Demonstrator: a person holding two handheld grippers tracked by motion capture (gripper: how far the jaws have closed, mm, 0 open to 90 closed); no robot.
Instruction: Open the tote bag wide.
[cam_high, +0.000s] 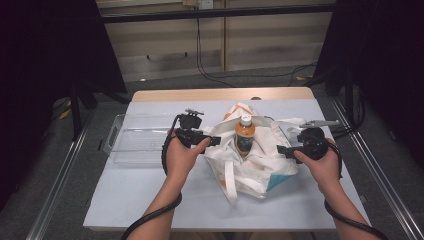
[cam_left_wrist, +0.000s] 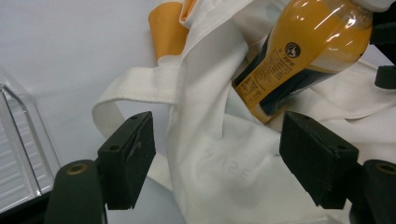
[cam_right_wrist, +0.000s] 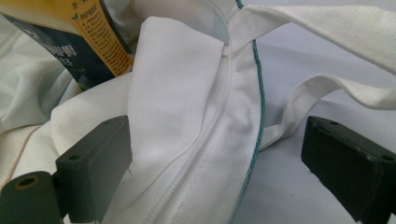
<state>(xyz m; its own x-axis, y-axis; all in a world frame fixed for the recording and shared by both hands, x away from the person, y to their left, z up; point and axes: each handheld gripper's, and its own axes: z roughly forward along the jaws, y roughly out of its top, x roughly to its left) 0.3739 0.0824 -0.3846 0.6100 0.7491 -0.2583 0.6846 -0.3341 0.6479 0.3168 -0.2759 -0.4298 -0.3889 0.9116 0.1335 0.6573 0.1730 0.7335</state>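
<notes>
Near the desk's (cam_high: 150, 200) front edge, bare room for both forearms. Midway, left tongs (cam_high: 212, 141) and right tongs (cam_high: 281, 148) gaping wide at either side of the white tote bag (cam_high: 250, 165), cloth between the jaws but not pinched. Orange bottle (cam_high: 244, 134) standing in the bag's mouth; probably still to lift out. Farther left, clear tray (cam_high: 135, 142), empty.

Bottle (cam_high: 244, 134) upright in bag (cam_high: 250, 170) at table (cam_high: 150, 200) centre, tray (cam_high: 135, 142) left of it.
</notes>
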